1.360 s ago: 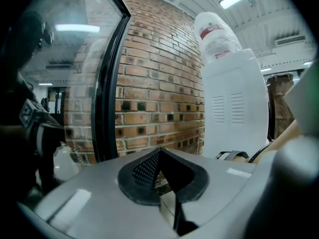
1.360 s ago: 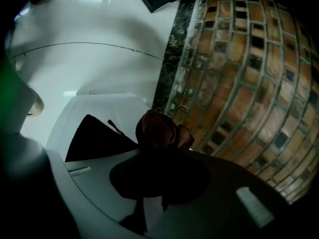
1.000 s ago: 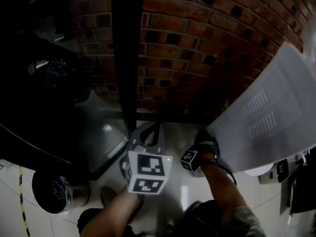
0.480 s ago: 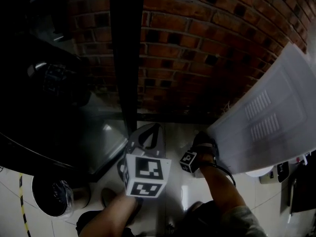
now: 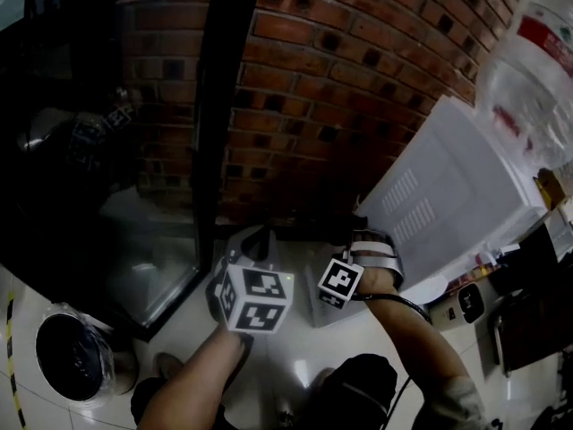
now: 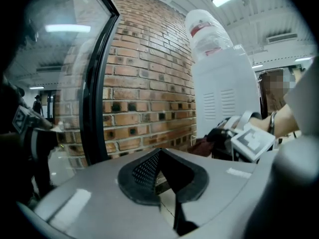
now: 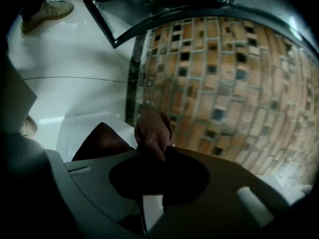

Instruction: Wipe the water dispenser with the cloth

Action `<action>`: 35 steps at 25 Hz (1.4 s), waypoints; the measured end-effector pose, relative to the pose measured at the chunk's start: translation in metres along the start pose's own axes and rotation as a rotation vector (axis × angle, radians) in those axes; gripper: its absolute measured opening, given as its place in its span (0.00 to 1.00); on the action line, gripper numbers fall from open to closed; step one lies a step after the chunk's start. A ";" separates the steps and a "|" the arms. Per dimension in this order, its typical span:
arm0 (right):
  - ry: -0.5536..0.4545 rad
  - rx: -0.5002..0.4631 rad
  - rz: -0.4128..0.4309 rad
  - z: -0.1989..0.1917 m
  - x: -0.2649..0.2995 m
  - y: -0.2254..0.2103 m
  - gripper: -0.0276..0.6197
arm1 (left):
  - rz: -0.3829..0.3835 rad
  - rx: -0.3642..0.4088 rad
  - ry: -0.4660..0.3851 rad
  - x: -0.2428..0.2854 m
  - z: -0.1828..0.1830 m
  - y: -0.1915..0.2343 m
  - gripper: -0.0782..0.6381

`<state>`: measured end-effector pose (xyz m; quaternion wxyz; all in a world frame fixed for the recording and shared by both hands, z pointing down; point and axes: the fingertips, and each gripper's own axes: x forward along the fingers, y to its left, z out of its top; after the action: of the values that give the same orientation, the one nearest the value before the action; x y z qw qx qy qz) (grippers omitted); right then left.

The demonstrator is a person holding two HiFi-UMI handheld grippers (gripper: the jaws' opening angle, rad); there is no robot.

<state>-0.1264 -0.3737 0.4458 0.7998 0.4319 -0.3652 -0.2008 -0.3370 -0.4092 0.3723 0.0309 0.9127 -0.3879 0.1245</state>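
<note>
Bottle, one, tops the single water dispenser; one bag-lined bin. Right gripper fingers clamp the cloth; left gripper fingers together.

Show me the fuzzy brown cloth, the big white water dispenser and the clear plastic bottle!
fuzzy brown cloth (image 7: 152, 128): right gripper view, its bunched-up end.
big white water dispenser (image 5: 466, 186): head view, its flat panel beside the vents.
clear plastic bottle (image 5: 528, 79): head view, its rounded body.
</note>
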 end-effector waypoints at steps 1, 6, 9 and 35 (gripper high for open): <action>0.013 -0.002 -0.054 -0.014 -0.015 -0.024 0.14 | -0.010 0.002 -0.012 0.001 0.004 -0.006 0.11; 0.031 0.039 -0.235 -0.061 -0.089 -0.115 0.14 | -0.052 0.030 -0.071 -0.001 0.021 -0.036 0.11; 0.065 0.062 -0.344 -0.091 -0.125 -0.164 0.14 | -0.072 0.031 -0.104 -0.006 0.030 -0.051 0.11; 0.294 0.003 -0.441 -0.159 -0.125 -0.244 0.14 | -0.097 0.022 -0.169 0.000 0.054 -0.078 0.11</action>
<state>-0.0887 -0.3409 0.1329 0.7805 0.5269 -0.1424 -0.3047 -0.2704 -0.3636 0.3235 -0.0058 0.9379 -0.3433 0.0495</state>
